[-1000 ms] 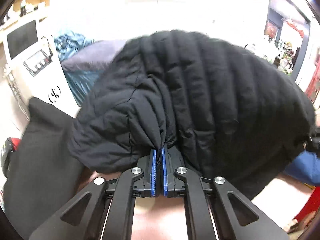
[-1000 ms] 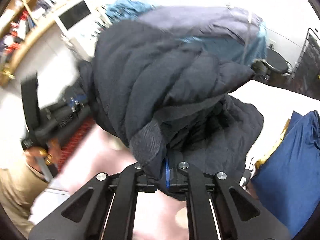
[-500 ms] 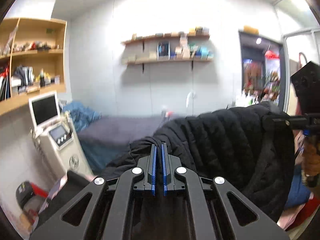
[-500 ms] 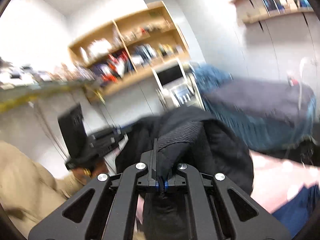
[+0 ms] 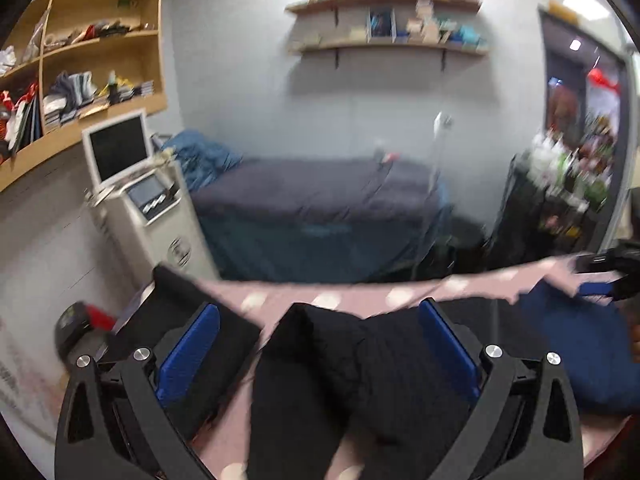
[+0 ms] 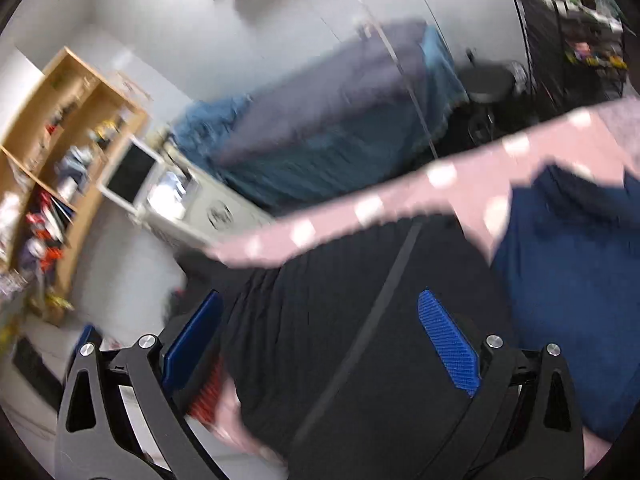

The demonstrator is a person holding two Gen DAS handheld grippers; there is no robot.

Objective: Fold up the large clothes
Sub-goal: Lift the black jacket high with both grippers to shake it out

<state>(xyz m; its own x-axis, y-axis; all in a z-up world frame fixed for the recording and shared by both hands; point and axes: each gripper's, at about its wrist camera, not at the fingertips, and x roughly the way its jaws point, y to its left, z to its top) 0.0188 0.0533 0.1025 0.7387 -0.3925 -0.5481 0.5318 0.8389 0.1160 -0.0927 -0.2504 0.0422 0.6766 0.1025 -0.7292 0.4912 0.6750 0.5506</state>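
Left wrist view, from the left edge: a wooden wall shelf unit (image 5: 100,60) holds stacked clutter. Below it stands a white machine with a dark screen (image 5: 132,184). Behind it, toward the middle, a bed with a grey cover (image 5: 320,200) runs along the wall, and a wall shelf (image 5: 388,16) hangs above it. At the right stands a dark rack of bottles (image 5: 568,192).

In the foreground lies a pink sheet with pale dots (image 5: 320,300). On it rests the black quilted jacket (image 5: 352,380), bunched in a heap. To the right of it lies a blue garment (image 5: 580,348).

The left gripper (image 5: 318,320) has just been opening. Its jaws now stand spread wide, and the blue pads (image 5: 188,356) sit on either side of the jacket heap without pressing on it. The jacket lies between and below them, released.

Right wrist view: the picture is tilted and blurred. The wooden shelf unit shows at the left, then the white machine, then the bed. The pink dotted sheet crosses the frame at a slant. The black jacket (image 6: 360,340) lies spread over it, with a grey seam line running across its surface. The blue garment (image 6: 568,280) lies beside the jacket at the right, touching its edge.

The right gripper (image 6: 320,312) has likewise just been opening. Its jaws stand wide apart above the jacket, with nothing pinched between the pads.
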